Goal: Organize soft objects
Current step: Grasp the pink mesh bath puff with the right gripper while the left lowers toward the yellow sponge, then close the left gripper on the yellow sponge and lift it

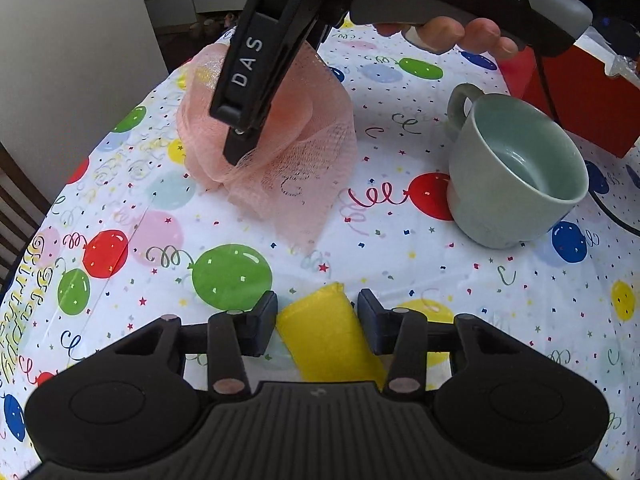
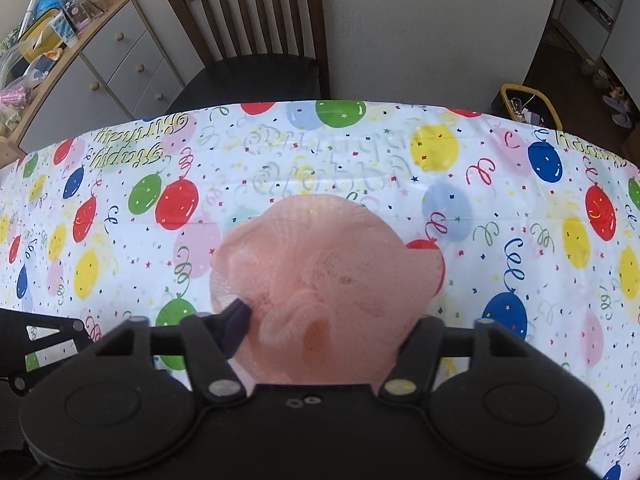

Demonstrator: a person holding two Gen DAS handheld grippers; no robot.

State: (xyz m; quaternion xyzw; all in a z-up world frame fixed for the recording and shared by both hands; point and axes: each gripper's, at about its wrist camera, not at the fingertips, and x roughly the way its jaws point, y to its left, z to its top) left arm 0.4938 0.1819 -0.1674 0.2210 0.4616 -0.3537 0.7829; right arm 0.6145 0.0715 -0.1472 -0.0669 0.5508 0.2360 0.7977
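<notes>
My left gripper (image 1: 318, 322) is shut on a yellow sponge (image 1: 328, 336), held just above the balloon-print tablecloth (image 1: 240, 232). My right gripper (image 2: 332, 320) is shut on a pink mesh bath pouf (image 2: 328, 276); its right fingertip is hidden behind the mesh. In the left wrist view the right gripper (image 1: 244, 140) reaches down from above and holds the pouf (image 1: 304, 152) with its loose tail touching the cloth, left of a pale green cup (image 1: 516, 172).
A red box (image 1: 580, 96) stands behind the cup at the table's far right. A wooden chair (image 2: 256, 32) is pushed in at the table's far edge, with a drawer unit (image 2: 100, 68) to its left. A yellow-rimmed basket (image 2: 528, 108) sits on the floor.
</notes>
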